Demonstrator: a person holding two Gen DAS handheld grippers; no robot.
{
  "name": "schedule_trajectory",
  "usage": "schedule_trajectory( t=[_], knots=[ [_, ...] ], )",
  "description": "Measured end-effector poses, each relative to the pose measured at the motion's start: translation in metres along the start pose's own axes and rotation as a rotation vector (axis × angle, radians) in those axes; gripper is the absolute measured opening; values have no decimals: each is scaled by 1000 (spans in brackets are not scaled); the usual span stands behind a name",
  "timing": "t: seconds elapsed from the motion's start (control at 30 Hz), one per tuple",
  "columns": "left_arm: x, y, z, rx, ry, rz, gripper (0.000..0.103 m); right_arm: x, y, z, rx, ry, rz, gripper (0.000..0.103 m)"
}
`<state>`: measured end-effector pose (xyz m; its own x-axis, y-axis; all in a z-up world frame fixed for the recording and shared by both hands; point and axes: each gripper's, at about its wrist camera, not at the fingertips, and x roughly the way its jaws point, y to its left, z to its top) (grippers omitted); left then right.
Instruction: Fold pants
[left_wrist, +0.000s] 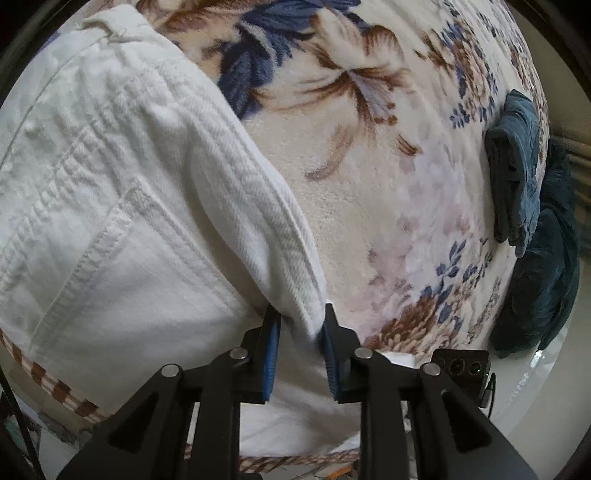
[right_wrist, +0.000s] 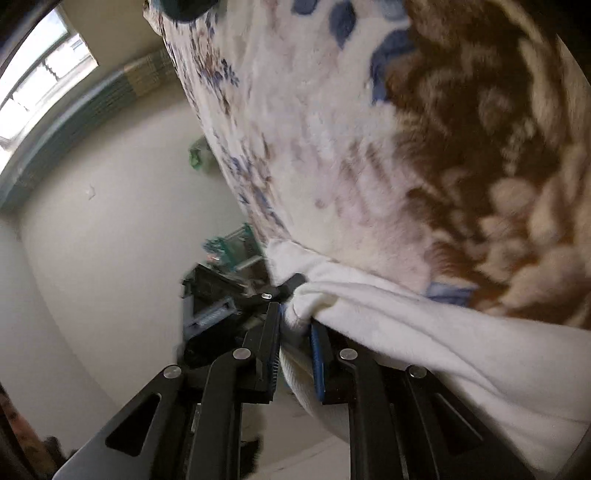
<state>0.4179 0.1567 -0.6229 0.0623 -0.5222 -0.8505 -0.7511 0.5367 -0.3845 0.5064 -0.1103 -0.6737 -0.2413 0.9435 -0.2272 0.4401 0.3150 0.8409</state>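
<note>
White pants (left_wrist: 122, 206) lie on a floral blanket (left_wrist: 369, 166), filling the left of the left wrist view, with a pocket seam and waistband showing. My left gripper (left_wrist: 301, 321) is shut on the waistband edge near the blanket's front edge. In the right wrist view my right gripper (right_wrist: 295, 321) is shut on a bunched white fold of the pants (right_wrist: 424, 332), which stretches away to the right under the blanket (right_wrist: 369, 147). The other gripper's black body (right_wrist: 214, 306) sits just left of it.
A pile of dark teal clothes (left_wrist: 528, 206) lies at the blanket's right edge. A brown checked trim (left_wrist: 55, 387) marks the blanket's front edge. The right wrist view shows pale floor (right_wrist: 110, 240), a window (right_wrist: 33, 85) and small green clutter (right_wrist: 199, 155).
</note>
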Motion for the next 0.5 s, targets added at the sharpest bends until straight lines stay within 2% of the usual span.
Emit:
schedule_trajectory(
  t=[0.03,0.07,0.1,0.17,0.2,0.23,0.27,0.3,0.4,0.5],
  knots=[
    [-3,-2,0,0,6,-8,24,8,4,2,-29,32,-38,17],
    [-8,-7,-2,13,5,-30,35,14,2,4,-42,68,-60,21],
    [-14,-12,-5,36,-6,-43,50,24,3,8,-48,121,-101,36],
    [-23,-21,-9,80,-36,-25,69,56,1,23,-78,184,-207,57],
    [-28,-25,-10,114,-65,-20,70,67,3,27,-114,214,-292,57],
    [-29,-27,-10,140,-80,-11,70,76,8,30,-133,219,-339,53],
    [-29,-28,-10,166,-95,14,70,78,11,35,-139,221,-359,20],
    [-28,-26,-8,183,-113,53,70,73,15,43,-119,194,-365,8],
    [-21,-13,-1,182,-126,93,70,54,30,59,-112,108,-407,9],
    [-15,1,6,169,-116,107,70,47,35,62,-95,119,-430,14]
  ],
)
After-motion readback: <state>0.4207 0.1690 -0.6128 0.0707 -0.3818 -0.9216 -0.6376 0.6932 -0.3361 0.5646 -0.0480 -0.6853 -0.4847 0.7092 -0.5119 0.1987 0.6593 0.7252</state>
